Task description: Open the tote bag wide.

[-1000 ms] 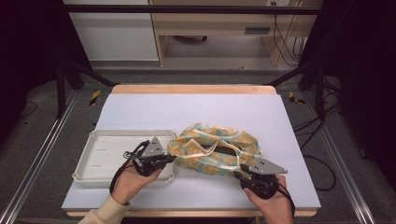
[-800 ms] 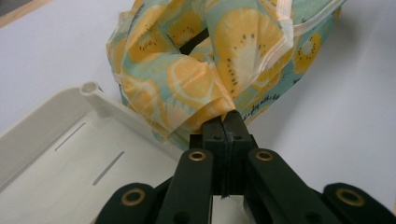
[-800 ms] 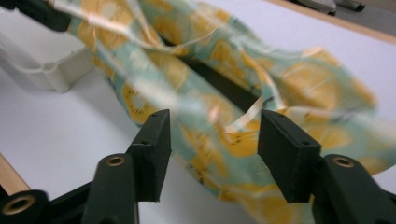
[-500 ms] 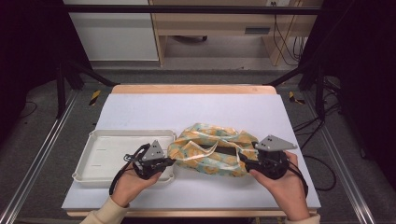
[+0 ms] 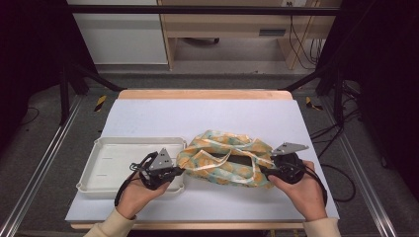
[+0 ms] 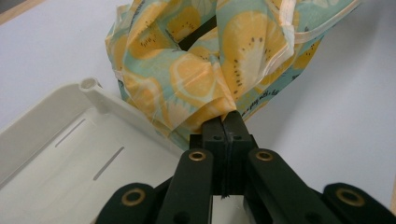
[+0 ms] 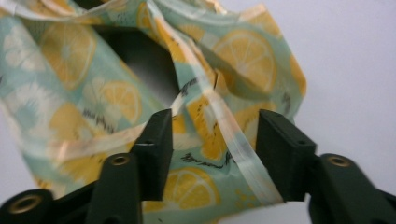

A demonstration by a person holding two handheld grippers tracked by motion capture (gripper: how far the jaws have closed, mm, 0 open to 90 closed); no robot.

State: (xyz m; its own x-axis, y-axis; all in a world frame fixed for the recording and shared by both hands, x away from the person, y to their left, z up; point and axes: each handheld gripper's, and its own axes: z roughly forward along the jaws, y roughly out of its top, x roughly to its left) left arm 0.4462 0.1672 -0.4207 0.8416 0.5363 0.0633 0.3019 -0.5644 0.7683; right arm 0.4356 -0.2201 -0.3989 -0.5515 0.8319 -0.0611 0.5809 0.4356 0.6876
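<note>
Lying crumpled mid-table beside the white tray [image 5: 106, 170], the fruit-print cloth bag [image 5: 225, 158] looks light, limp and slightly slippery; hems and straps offer the surest hold. Left gripper [image 6: 224, 122] is clamped on one edge; right gripper [image 7: 214, 140], jaws just closing, straddles a strap [image 7: 231, 135] unpinched.

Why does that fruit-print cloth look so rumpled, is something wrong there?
Nothing looks damaged or spilled. The cloth lies bunched on the table, one end pinched in the left gripper by the white tray; the right gripper straddles its other end.
</note>
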